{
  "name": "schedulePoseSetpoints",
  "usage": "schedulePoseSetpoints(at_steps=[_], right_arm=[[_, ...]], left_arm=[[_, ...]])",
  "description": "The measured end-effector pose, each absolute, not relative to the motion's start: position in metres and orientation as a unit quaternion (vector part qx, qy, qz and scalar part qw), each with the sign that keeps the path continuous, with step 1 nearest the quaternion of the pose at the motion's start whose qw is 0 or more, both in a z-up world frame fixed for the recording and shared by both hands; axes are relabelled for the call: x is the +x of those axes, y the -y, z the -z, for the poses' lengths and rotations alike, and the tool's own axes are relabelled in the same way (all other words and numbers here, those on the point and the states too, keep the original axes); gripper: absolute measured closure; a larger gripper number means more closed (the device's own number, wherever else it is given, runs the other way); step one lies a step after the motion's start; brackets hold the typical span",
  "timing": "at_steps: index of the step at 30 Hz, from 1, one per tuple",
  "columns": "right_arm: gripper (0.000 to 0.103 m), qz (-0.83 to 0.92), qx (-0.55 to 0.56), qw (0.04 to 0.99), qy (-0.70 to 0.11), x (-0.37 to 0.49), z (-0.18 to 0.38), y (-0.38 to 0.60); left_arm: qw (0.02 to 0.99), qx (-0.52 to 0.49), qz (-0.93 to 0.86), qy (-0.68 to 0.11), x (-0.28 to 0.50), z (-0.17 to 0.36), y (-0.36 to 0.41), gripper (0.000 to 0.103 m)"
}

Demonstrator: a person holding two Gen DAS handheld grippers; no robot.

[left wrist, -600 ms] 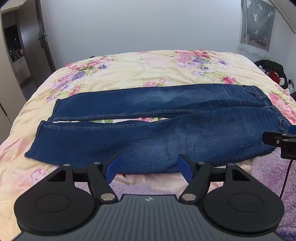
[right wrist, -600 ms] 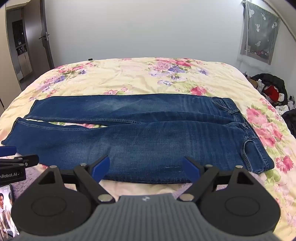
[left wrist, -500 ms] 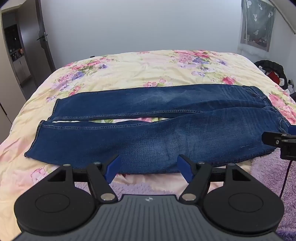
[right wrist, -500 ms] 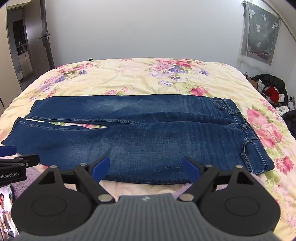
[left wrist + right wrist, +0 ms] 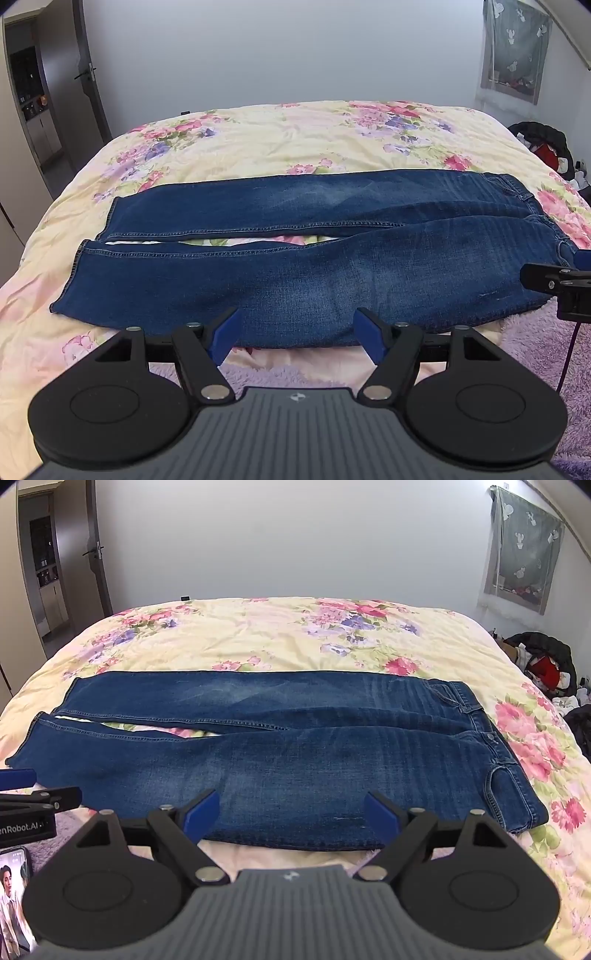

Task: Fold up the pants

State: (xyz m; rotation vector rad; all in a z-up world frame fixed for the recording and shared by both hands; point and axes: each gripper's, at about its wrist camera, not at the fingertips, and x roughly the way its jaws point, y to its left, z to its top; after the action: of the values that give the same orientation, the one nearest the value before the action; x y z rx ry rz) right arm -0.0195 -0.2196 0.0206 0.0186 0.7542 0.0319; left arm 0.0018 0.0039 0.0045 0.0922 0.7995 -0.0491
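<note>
the jeans (image 5: pixel 303 258) lay spread flat across the flowered bedspread (image 5: pixel 288 140), unfolded, running crosswise near the bed's near edge. their waistband (image 5: pixel 476 720) pointed to the right end and the two leg hems (image 5: pixel 88 258) to the left end. the legs lay side by side, parted by a thin gap where the bedspread showed through, closing up toward the crotch. the nearer leg ran right along the edge of the bed, just above a strip of purple fuzzy blanket (image 5: pixel 532 347) that showed below the jeans.

the left gripper (image 5: pixel 297 332) hovered low at that near edge, about the middle of the nearer leg, its blue fingertips (image 5: pixel 225 330) spread wide apart and holding nothing. the right gripper (image 5: pixel 291 814) hung likewise at the near edge of the jeans, closer to the waistband end, its blue pads (image 5: pixel 380 814) also wide apart and empty. whether either tip brushed the denim i couldn't tell.

beyond the jeans' waistband end, off the side of the bed, sat a heap of dark clothes (image 5: pixel 543 661) with something red in it. a grey curtain (image 5: pixel 521 550) hung on the wall above that heap, and a door (image 5: pixel 98 550) stood past the hem end.
</note>
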Motion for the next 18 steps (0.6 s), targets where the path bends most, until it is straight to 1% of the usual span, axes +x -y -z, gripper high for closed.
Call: schedulePoseSetpoints(at_steps=[18], right_arm=[[0.021,-0.018,0.009,0.930,-0.368,-0.0203,-0.0215,0.2186]], left_arm=[[0.922,0.045,0.021,-0.385,-0.0026,-0.0050,-0.0007,0.022]])
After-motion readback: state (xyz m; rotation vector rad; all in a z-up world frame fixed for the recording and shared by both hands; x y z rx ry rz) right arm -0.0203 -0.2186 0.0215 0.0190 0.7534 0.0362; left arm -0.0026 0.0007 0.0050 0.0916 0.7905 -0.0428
